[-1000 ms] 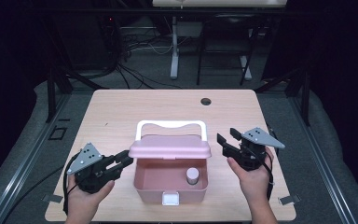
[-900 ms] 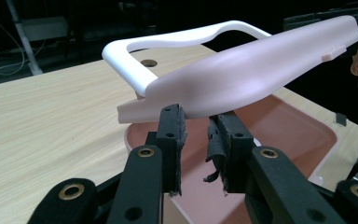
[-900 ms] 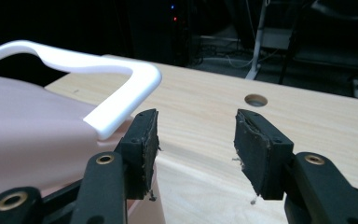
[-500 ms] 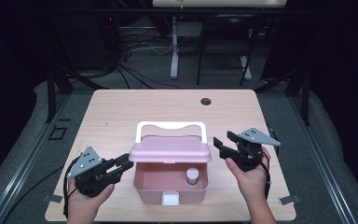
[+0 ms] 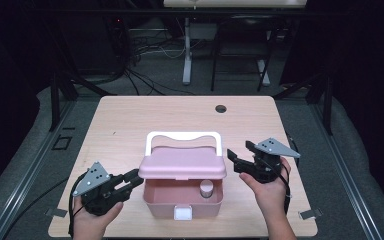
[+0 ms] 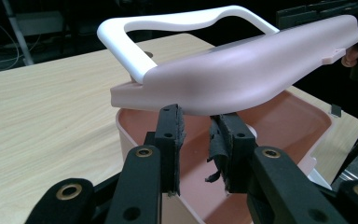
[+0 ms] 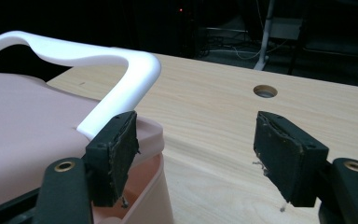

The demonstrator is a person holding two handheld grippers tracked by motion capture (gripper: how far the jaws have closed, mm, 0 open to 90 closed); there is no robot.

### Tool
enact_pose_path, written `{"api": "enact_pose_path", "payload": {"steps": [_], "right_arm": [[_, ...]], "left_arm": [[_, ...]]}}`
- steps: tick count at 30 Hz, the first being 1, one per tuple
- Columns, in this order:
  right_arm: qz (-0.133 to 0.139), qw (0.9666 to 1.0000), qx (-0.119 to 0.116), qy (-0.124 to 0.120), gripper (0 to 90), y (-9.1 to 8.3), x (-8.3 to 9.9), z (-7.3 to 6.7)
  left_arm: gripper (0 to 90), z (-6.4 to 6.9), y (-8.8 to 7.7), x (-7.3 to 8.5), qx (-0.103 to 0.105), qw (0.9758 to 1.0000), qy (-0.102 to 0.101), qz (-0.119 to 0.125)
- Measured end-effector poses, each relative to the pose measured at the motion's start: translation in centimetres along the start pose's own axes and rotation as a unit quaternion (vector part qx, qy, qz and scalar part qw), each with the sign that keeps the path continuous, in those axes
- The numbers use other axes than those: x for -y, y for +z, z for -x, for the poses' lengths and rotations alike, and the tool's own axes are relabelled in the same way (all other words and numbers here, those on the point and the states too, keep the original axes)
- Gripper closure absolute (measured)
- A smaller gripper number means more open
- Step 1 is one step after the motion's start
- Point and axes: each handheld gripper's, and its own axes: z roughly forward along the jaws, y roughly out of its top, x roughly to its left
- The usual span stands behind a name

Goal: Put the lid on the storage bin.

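Pink box (image 5: 182, 197) sitting on the table (image 5: 130, 120) between both units, lid (image 5: 182, 167) half raised, white handle (image 5: 182, 136) on top, small jar (image 5: 206, 188) inside. Left hand-held gripper (image 5: 132, 178): jaws narrowly parted, empty, nosing at the box's left rim. Right hand-held gripper (image 5: 237, 157): jaws having just been opening, released, standing wide beside the lid's right edge.

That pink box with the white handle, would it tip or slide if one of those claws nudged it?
The pink box looks like thin moulded plastic with only a small jar inside, so it is probably light and would likely slide on the smooth wooden table. Its half-raised lid and upright white handle put weight high and rearward, so a push might rock it back.
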Motion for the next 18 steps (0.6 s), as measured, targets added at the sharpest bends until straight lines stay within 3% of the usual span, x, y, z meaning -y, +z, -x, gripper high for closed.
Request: {"api": "enact_pose_path", "payload": {"steps": [13,18], "right_arm": [[-0.012,0.9999,-0.006,0.003,31.8,0.2,0.2,0.0],[-0.012,0.9999,-0.011,0.003,39.3,0.1,0.2,0.1]], "left_arm": [[72.4,0.2,0.0,1.5,0.005,1.0000,-0.001,-0.006],[72.5,0.2,-0.1,2.2,0.009,0.9999,-0.001,-0.011]]}}
